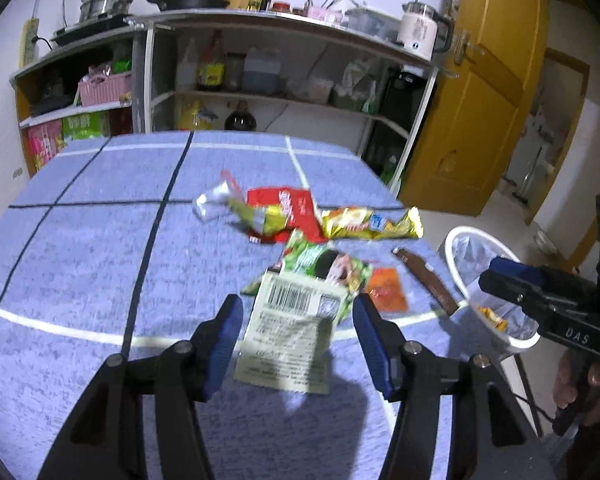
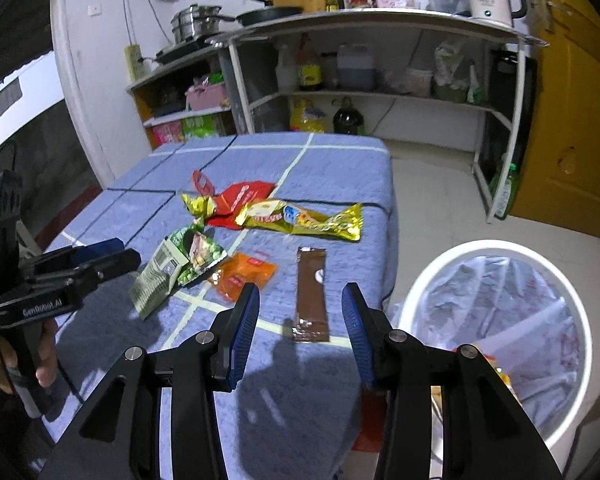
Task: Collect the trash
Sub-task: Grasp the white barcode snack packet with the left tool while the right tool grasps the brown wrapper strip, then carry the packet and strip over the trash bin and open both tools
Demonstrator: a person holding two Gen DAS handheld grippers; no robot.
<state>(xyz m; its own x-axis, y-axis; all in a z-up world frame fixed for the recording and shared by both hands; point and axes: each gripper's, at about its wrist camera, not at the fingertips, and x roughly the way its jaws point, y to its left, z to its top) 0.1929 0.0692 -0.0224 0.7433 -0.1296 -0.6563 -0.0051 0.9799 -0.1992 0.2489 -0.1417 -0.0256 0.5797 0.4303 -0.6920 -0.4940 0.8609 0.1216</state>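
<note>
The left gripper (image 1: 298,344) is hanging wide open over the green wrapper (image 1: 296,320), which is lying near the table's (image 1: 100,280) right edge, its pale barcoded end pointing toward the near edge. The right gripper (image 2: 300,332) is also spread wide, holding nothing, poised above the brown wrapper (image 2: 311,292) beside the bin (image 2: 420,280). Both look like thin, light, crinkly foil, likely slippery when flat, so pinching a raised, creased edge seems safer than pressing on the flat middle

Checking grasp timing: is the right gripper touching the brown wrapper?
Apart. The right wrist view shows the right gripper open, blue tablecloth visible between each finger and the brown wrapper.
</note>
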